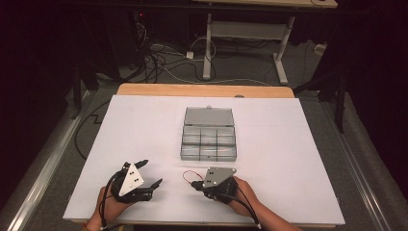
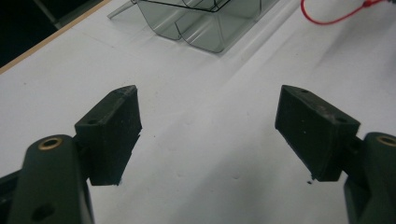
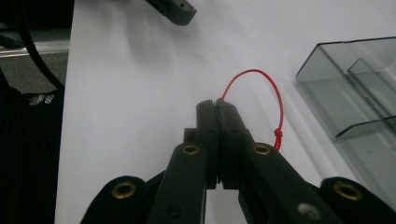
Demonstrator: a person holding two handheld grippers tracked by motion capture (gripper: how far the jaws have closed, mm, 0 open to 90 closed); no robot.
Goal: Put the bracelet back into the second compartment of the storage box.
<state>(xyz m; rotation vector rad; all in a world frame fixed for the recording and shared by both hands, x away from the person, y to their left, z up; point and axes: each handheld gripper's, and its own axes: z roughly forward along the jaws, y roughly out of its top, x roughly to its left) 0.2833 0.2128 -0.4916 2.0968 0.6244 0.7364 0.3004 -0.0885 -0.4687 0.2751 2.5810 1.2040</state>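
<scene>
A thin red cord (image 3: pixel 271 88), looped and knotted, lies on the white table sheet (image 1: pixel 288 159) in front of the clear compartment box (image 1: pixel 209 137). My right gripper (image 3: pixel 217 103) is shut, its jaws pressed together on one end of the red cord; the loop arches out past the tips. In the high view the red cord (image 1: pixel 188 174) shows just left of the right gripper (image 1: pixel 196 185). My left gripper (image 1: pixel 150 173) rests at the front left, open, with bare table between its pads (image 2: pixel 116 126). The red cord (image 2: pixel 327 18) lies beyond it at the upper right of the left gripper view.
The clear box (image 2: pixel 205 23) stands open, its lid (image 1: pixel 209 116) folded back, with several compartments. Wooden table edge (image 1: pixel 202 89) runs along the far side. Beyond it are a desk frame (image 1: pixel 209 43) and cables on the floor.
</scene>
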